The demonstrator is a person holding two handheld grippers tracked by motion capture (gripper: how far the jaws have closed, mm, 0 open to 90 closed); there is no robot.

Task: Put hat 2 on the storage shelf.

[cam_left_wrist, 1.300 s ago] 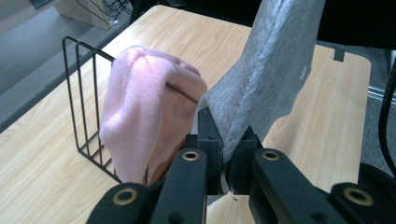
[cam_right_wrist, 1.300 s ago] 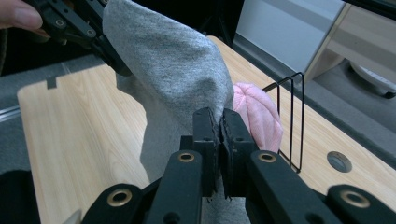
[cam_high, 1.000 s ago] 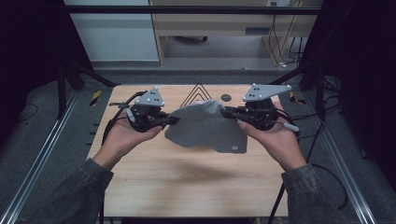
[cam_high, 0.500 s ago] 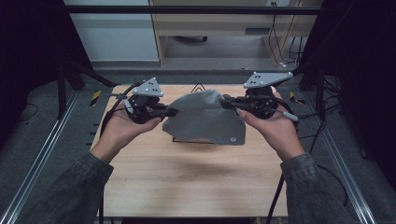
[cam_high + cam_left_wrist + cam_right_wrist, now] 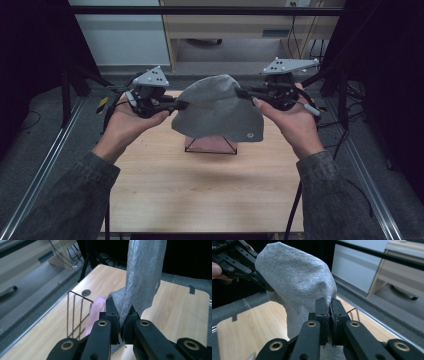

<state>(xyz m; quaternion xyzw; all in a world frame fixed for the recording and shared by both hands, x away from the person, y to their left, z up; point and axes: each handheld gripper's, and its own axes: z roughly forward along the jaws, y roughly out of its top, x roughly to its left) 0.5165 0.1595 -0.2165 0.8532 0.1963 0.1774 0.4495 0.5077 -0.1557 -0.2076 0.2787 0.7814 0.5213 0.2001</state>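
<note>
The left gripper [image 5: 181, 105] and right gripper [image 5: 242, 93] are each clamped on the grey hat [image 5: 217, 112], holding it above the table [image 5: 200, 190].

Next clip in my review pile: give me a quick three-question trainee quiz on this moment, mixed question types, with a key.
1. True or false: the grey cloth lies flat on the table.
2. Multiple choice: what grips the cloth? A) the left gripper alone B) the right gripper alone C) both grippers, one at each side D) neither
3. Short answer: what stands on the table beneath the cloth?

Key:
1. False. It hangs in the air between the grippers.
2. C. In each gripper view the jaws are pinched shut on a fold of the cloth.
3. A dark wire rack with something pink in it.
</note>
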